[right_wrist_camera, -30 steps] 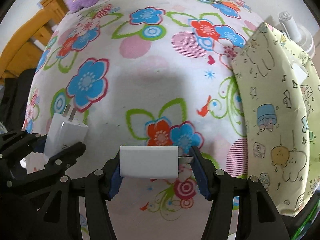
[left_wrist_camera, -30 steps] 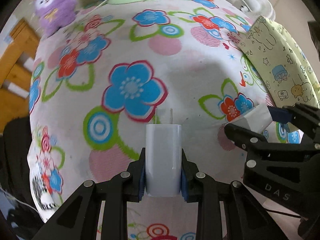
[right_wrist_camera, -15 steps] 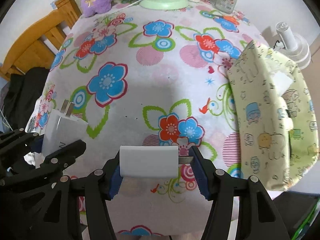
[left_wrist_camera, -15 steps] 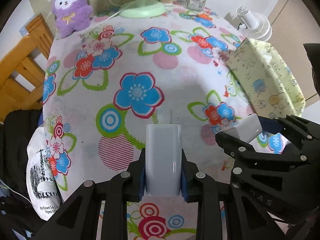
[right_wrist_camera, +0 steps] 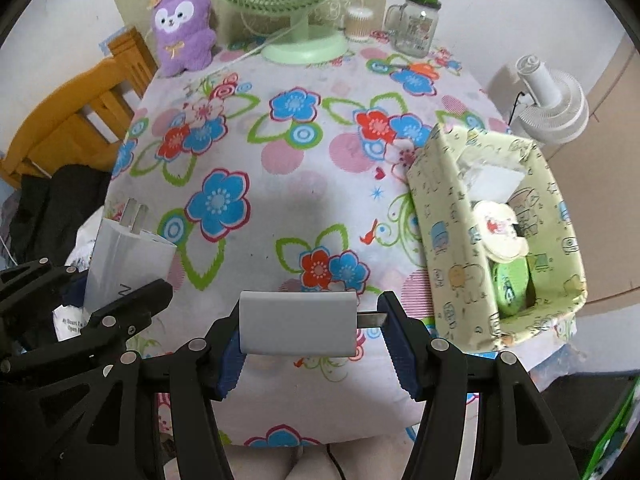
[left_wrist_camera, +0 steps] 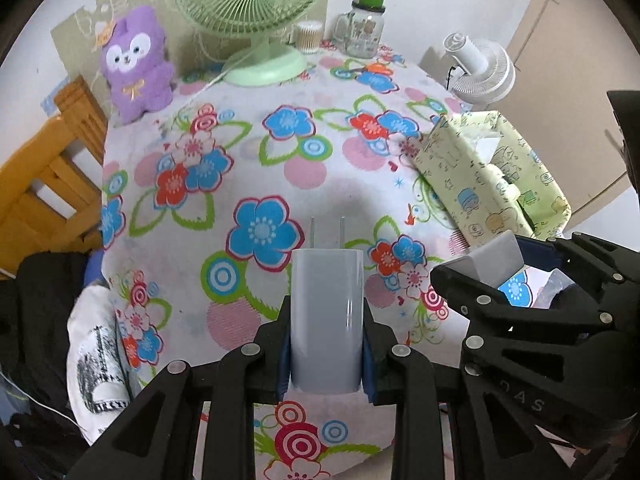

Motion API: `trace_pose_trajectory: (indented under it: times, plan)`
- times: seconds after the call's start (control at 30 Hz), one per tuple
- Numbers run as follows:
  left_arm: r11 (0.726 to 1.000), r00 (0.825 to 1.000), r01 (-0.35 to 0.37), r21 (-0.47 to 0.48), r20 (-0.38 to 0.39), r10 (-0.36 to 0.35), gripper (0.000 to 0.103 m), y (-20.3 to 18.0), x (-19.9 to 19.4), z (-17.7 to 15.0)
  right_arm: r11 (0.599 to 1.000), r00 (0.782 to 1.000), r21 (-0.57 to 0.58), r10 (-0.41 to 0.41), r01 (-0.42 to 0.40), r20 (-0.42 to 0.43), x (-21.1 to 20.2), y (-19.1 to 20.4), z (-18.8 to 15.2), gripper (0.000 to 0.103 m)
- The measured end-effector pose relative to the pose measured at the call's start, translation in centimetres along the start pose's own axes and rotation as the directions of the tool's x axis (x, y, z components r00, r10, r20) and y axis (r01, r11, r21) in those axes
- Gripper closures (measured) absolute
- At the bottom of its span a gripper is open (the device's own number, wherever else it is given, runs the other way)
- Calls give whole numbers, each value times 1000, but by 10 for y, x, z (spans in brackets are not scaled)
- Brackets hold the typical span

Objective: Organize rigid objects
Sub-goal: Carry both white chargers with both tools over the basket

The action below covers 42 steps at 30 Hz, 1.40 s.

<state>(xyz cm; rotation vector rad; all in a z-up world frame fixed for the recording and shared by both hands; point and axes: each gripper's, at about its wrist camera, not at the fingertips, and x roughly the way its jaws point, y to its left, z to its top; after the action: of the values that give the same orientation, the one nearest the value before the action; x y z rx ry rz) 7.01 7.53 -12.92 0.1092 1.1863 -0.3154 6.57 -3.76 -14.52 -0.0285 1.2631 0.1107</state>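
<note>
You hold a charger in each set of tongs above the flower-print table.
Left tongs pinch an upright white plug-in charger; right tongs clamp a sideways white charger block, near the pale-green patterned fabric bin.

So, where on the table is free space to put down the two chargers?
The middle of the floral tablecloth is bare, bordered by the purple plush and green fan behind and the yellow fabric box at the right. The back edge and the box are crowded.
</note>
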Motion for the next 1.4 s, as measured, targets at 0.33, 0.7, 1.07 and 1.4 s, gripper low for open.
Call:
trace_pose_trajectory:
  times: [0.33, 0.7, 1.07, 1.4]
  plan:
    - [999, 999, -37, -27, 38, 38, 76, -16, -5, 14, 1000, 999, -6, 30, -30, 34, -10, -18, 10, 39]
    - [990, 999, -29, -137, 37, 34, 76, -38, 4, 29, 995, 999, -86, 45, -43, 27, -7, -48, 27, 39]
    - [990, 998, -40, -135, 41, 46, 76, -76, 13, 57, 995, 999, -87, 43, -41, 25, -6, -93, 40, 39]
    - [994, 998, -31, -108, 42, 36, 76, -113, 25, 79, 998, 999, -51, 27, -25, 24, -6, -140, 46, 39]
